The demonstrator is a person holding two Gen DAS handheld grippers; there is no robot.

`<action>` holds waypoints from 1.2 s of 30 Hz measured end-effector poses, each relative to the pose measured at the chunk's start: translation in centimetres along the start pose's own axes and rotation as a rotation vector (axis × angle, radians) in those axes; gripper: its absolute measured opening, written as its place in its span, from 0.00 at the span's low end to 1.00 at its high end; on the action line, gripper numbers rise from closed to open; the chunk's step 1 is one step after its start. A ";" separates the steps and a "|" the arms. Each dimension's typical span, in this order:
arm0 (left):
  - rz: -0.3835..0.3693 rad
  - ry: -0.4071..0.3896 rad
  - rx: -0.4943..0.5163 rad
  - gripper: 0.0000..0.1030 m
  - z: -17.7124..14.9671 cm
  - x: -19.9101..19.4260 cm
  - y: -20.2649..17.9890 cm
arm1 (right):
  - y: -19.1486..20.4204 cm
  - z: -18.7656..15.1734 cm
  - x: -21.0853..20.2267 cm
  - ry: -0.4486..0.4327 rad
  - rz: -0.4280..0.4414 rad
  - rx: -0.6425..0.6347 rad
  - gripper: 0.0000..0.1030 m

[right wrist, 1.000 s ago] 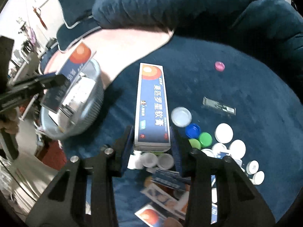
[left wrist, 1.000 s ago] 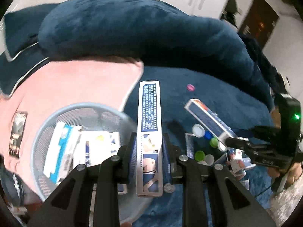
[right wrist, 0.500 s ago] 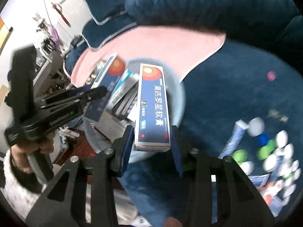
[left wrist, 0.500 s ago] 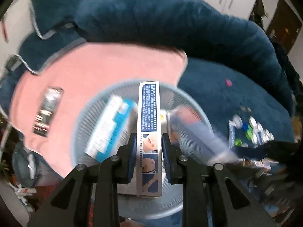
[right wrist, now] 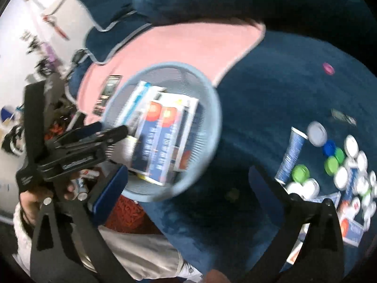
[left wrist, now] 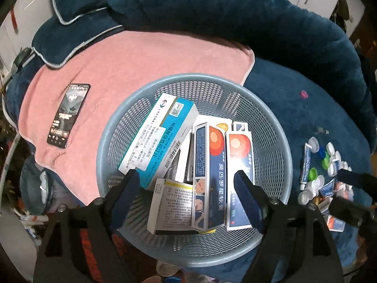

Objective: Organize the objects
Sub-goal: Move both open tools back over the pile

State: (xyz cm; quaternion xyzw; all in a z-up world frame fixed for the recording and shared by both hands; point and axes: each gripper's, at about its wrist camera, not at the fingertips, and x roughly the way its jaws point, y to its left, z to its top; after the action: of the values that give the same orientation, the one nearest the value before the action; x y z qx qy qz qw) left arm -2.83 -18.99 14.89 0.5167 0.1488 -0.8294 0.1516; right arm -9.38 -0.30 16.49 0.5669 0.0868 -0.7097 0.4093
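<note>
— Two dark-blue ointment boxes (left wrist: pixel 221 176) lie side by side in the pale blue basket (left wrist: pixel 110 141) now. My left gripper (left wrist: pixel 186 195) hangs over them with its jaws just swung wide, nothing pressed between them.

— And your right gripper (right wrist: pixel 188 186)?

— Its jaws have just sprung apart too, with nothing between them; under it I see the basket's near rim and the blue blanket (right wrist: pixel 271 89).

— What does the left camera give you that the right doesn't?

— Sharp detail: the teal-and-white box (left wrist: pixel 160 139) leaning across the basket, the small white leaflet box (left wrist: pixel 172 205) at the front, and the phone (left wrist: pixel 68 115) on the pink towel (left wrist: pixel 146 61).

— And the right camera?

— A blurred basket, but it shows my left hand (right wrist: pixel 35 200) holding the other gripper beside it, and the leftover pile at the right: the blue tube (right wrist: pixel 291 158), green caps (right wrist: pixel 300 173), white caps (right wrist: pixel 317 134), with a pink cap (right wrist: pixel 328 68) well apart.
</note>
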 end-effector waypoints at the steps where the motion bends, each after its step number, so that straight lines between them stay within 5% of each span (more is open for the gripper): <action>1: 0.008 -0.001 0.014 0.89 0.0 0.0 -0.3 | -0.4 -0.1 0.0 0.004 -0.006 0.019 1.00; 12: 0.066 -0.020 0.115 0.91 -0.2 -0.7 -3.5 | -4.5 -1.8 -1.8 -0.003 -0.048 0.189 1.00; 36: 0.102 0.003 0.195 0.91 -0.5 0.1 -7.6 | -5.7 -3.7 -0.9 0.071 -0.101 0.174 1.00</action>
State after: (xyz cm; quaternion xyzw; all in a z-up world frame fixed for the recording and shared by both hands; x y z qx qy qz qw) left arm -5.55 -11.84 15.26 0.5370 0.0413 -0.8305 0.1424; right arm -10.50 5.97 14.05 0.6199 0.0680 -0.7137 0.3188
